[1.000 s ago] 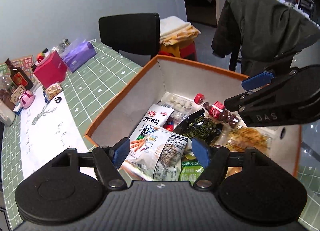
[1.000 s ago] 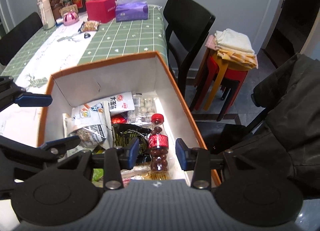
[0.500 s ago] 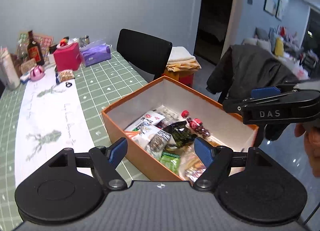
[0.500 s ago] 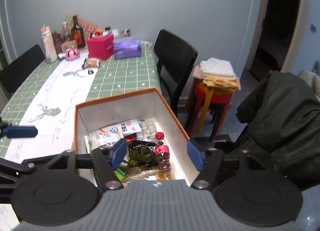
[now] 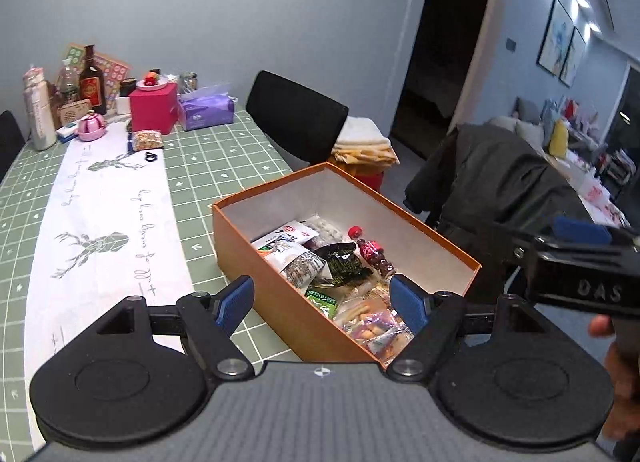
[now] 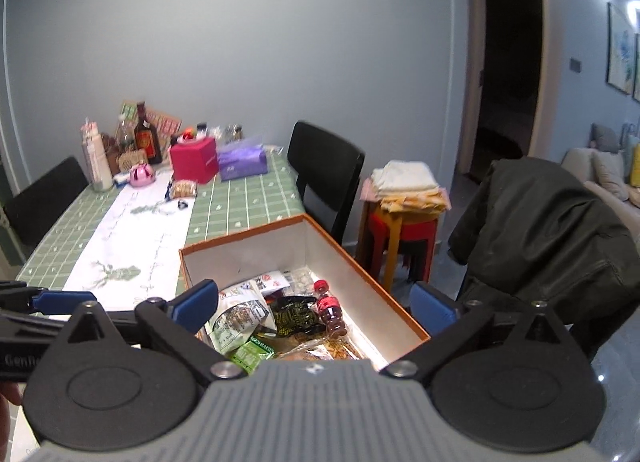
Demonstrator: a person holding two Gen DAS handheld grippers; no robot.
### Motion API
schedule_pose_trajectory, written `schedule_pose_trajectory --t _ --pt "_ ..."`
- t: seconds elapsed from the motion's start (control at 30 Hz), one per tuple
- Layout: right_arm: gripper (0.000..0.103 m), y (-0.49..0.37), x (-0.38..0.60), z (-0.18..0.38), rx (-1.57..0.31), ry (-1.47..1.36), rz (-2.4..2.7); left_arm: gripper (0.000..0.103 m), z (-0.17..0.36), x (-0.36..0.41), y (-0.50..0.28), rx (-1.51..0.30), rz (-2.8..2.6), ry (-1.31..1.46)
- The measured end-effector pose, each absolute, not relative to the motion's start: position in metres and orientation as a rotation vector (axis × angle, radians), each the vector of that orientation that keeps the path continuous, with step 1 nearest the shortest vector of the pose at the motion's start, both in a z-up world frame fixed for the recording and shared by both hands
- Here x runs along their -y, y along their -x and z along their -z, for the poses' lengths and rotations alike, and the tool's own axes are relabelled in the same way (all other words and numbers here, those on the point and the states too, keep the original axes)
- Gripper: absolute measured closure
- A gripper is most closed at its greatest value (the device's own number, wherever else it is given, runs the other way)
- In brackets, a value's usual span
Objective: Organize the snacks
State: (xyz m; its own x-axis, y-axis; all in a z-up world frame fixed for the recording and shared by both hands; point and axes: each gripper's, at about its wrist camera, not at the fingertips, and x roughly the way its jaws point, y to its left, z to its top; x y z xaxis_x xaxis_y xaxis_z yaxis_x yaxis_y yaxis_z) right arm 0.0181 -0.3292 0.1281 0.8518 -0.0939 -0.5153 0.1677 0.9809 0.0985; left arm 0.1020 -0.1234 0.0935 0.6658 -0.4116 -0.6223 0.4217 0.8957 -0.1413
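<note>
Snack packets (image 5: 320,266) sit gathered inside the open orange cardboard box (image 5: 256,262) at the bench (image 5: 224,166) corner, contained together. Left gripper (image 5: 322,300) and right gripper (image 6: 314,304) hover above, jaws spread wide, holding nothing; task likely finished.

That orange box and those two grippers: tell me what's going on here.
A person holds a two-finger gripper in each hand above the orange box, which sits at the edge of the green checked table. The box holds snack packets and a small red-capped bottle of dark round snacks. The left gripper and the right gripper both have their jaws open and hold nothing. One more snack packet lies farther up the table.
</note>
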Motion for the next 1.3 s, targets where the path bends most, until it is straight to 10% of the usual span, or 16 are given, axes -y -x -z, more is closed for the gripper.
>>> schedule_pose_trajectory --t 1.3 --pt "0.003 -0.021 0.311 -0.085 -0.735 -0.145 0.284 0.01 -0.059 0.136 -0.097 -0.78 0.296 -0.129"
